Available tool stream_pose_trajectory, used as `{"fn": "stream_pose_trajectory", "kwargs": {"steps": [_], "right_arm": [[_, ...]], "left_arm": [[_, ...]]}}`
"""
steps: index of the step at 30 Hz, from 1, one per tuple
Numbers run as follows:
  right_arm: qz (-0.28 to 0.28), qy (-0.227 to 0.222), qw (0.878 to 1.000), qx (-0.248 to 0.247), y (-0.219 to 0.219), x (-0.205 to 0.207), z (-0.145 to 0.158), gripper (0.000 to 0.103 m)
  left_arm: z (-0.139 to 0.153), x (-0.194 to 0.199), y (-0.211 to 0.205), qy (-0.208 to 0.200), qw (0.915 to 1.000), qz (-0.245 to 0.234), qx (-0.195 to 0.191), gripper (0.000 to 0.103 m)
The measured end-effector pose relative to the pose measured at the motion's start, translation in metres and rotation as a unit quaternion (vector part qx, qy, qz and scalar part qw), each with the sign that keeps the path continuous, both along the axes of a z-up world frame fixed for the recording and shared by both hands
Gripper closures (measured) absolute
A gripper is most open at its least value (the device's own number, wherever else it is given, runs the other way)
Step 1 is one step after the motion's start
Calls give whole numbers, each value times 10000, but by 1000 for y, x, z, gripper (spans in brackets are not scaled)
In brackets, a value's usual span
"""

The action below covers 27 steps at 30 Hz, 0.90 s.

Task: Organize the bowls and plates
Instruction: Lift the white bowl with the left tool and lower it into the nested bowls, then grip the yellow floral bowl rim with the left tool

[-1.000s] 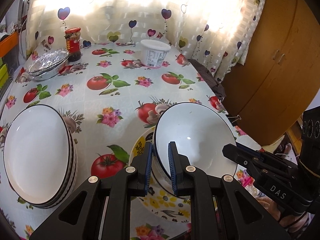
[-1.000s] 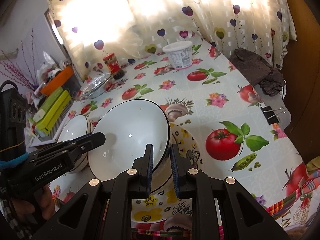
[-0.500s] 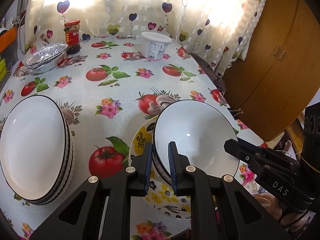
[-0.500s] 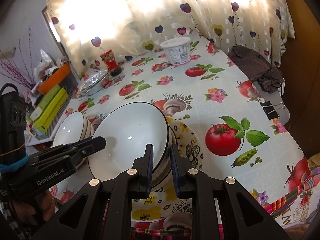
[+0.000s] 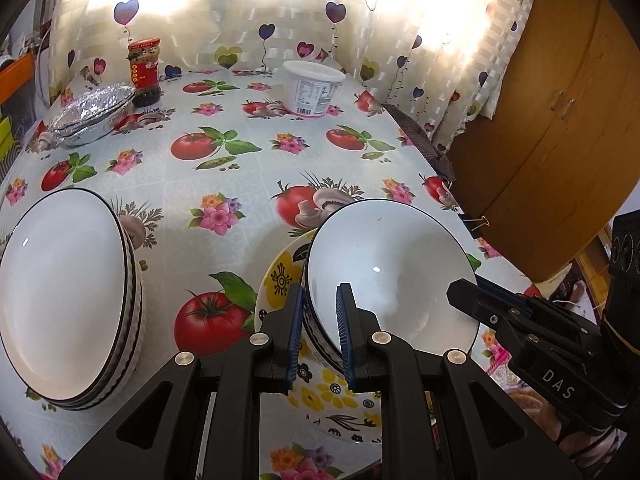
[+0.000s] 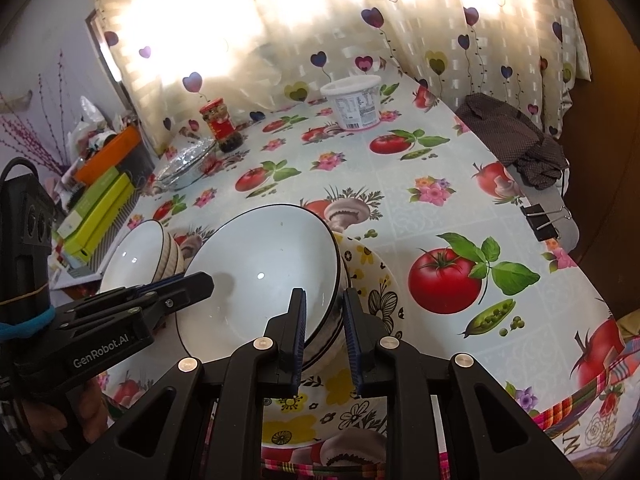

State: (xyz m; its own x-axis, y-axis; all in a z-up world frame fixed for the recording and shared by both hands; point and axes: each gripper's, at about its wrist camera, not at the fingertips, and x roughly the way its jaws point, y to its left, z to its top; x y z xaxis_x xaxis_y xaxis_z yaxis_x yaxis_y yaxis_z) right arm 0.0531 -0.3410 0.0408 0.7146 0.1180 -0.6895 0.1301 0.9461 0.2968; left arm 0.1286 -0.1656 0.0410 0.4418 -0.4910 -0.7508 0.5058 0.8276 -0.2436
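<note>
red-lidded jar (image 5: 144,72) and foil trays (image 5: 93,114) at table's far-left corner; white tub (image 5: 313,87) at far edge; dark cloth (image 6: 516,140), binder clip (image 6: 541,220) on right edge

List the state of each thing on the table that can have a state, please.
White bowl: gripped at both rims, over the yellow floral plate.
Left tool: shut on its rim.
Right tool: shut on the opposite rim.
Bowl stack: nested, untouched.
Sauce jar: lid on.
White tub: lid on.

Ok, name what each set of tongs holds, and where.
Both grip the bowl by its rim: left tongs on its left edge, right tongs on its right.
</note>
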Motion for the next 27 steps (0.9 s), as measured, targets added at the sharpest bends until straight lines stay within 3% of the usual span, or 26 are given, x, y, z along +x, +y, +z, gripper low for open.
{"fn": "stream_pose_trajectory", "kwargs": {"steps": [5,9,14,16,21,24,27], "right_arm": [[6,-29,10000,2,0,0,0,82],[67,-163,9998,14,1,0,3,71],[51,-356,9994,-25,0,-2,8,56],[25,-381,9993,-2,-2,-3,8,56],[-150,-511,9986,29,-14,-7,7,54],[-309,-530,9981,3,-24,-12,6,53],[-458,-524,9976,-36,-33,-15,4,53]], "left_arm": [[-1,0,1,-65,10000,2,-6,84],[-3,-3,0,-176,9998,-16,44,82],[-3,-6,1,-269,9996,-11,49,66],[-1,-7,5,-353,9994,12,-14,61],[0,-6,16,-467,9986,237,10,60],[1,-8,23,-615,9974,360,92,49],[0,-11,29,-624,9974,371,4,47]]}}
